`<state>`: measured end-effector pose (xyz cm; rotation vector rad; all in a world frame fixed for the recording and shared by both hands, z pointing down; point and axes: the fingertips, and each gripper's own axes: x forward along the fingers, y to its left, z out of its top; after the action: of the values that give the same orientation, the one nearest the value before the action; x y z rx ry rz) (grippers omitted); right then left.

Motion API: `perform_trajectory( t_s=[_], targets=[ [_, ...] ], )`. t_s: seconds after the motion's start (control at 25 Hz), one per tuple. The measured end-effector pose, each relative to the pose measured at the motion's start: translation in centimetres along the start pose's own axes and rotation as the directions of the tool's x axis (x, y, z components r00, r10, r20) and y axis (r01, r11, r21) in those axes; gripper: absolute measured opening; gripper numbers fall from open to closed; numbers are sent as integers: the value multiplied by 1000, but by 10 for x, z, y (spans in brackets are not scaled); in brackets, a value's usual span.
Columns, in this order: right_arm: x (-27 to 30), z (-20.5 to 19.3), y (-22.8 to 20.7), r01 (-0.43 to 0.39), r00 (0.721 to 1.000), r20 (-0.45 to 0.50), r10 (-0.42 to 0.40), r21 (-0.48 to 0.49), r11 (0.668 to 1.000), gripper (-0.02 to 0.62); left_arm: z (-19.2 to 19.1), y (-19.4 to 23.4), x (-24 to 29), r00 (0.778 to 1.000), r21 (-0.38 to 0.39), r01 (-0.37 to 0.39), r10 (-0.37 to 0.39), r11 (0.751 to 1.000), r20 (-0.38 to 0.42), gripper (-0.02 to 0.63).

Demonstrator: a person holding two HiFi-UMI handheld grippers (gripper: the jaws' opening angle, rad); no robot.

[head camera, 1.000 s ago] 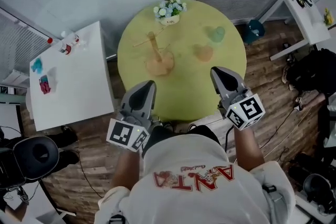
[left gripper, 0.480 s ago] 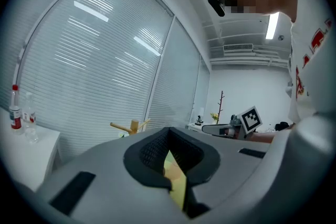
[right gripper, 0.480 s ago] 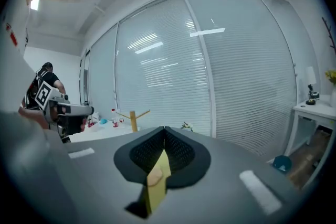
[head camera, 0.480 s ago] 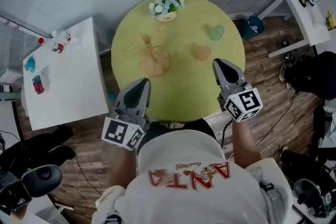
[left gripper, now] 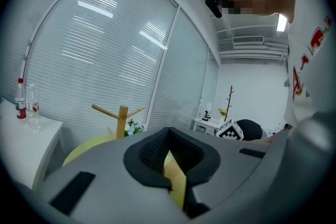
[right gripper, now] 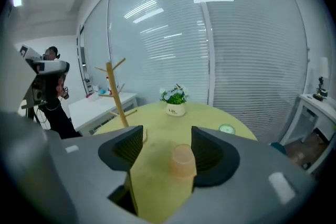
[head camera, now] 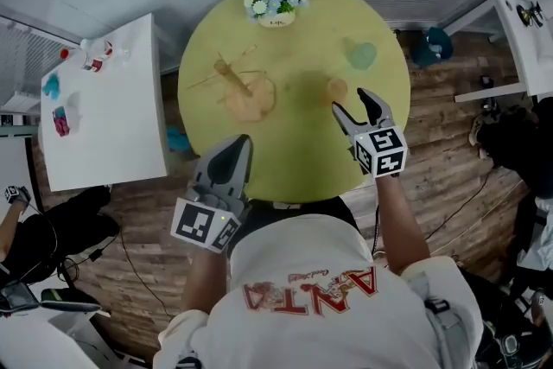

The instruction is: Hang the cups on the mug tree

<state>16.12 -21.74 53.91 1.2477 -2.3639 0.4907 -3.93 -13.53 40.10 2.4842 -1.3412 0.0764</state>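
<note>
Your right gripper (head camera: 351, 102) has just spread its jaws wide. The orange cup (head camera: 337, 89) stands on the yellow table (head camera: 294, 143) just ahead of them, in line with the gap but untouched. The green cup (head camera: 360, 56) sits farther off, and the mug tree (head camera: 238, 86) stands to the left. Your left gripper (head camera: 241, 144) is closed on nothing. Your shirt (head camera: 311, 289) reads "ANTA" in red.

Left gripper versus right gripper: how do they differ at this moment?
The left gripper has its jaws together at the tips. The right gripper has jaws that have just been opening and stand wide apart, gripping nothing. The left gripper hangs at the near edge of the round table, while the right gripper reaches out over it, with the orange cup just ahead of its gap. Both are grey and two-jawed.
</note>
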Motion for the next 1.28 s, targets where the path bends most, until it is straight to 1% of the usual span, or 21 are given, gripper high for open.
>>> perform_trajectory(
  t_s=[0.08,0.24,0.32,0.44,0.56,0.64,0.68,0.72,0.88,1.0,1.16,1.28],
  targets=[
    [18,-14,-8,-2,999,-45,1,-14,1000,277,-5,1,3,1000,-8,-23,23,1000,-11,8],
    [52,-45,-22,-10,991,-134,6,-29,1000,289,-13,5,8,998,-20,-62,61,998,-29,8],
    [67,-61,-30,0,985,-173,-5,-28,1000,298,-16,6,10,997,-23,-76,75,997,-36,8],
    [83,-74,-38,21,978,-208,-27,-31,999,301,-18,9,9,995,-25,-93,92,995,-40,8],
    [93,-82,-40,22,971,-239,-29,-33,999,301,-18,11,6,994,-26,-103,102,994,-39,8],
    [97,-84,-43,39,967,-249,-47,-37,999,291,-18,13,3,994,-27,-108,107,994,-39,8],
    [97,-84,-44,49,966,-252,-57,-39,998,255,-18,14,2,993,-28,-110,109,994,-39,8],
    [98,-84,-45,58,966,-252,-66,-39,998,252,-18,16,-1,993,-29,-112,111,993,-39,8],
    [96,-76,-42,63,970,-233,-71,-41,997,249,-17,24,-10,992,-34,-121,120,992,-33,8],
    [92,-61,-33,51,980,-192,-53,-19,999,247,-16,28,-17,992,-39,-123,122,992,-26,8],
    [87,-24,-18,8,997,-83,0,96,995,245,-16,35,-26,992,-48,-126,126,991,-16,8],
    [85,11,-7,-43,999,3,43,187,981,244,-16,42,-33,992,-55,-129,128,990,-11,8]
  ],
)
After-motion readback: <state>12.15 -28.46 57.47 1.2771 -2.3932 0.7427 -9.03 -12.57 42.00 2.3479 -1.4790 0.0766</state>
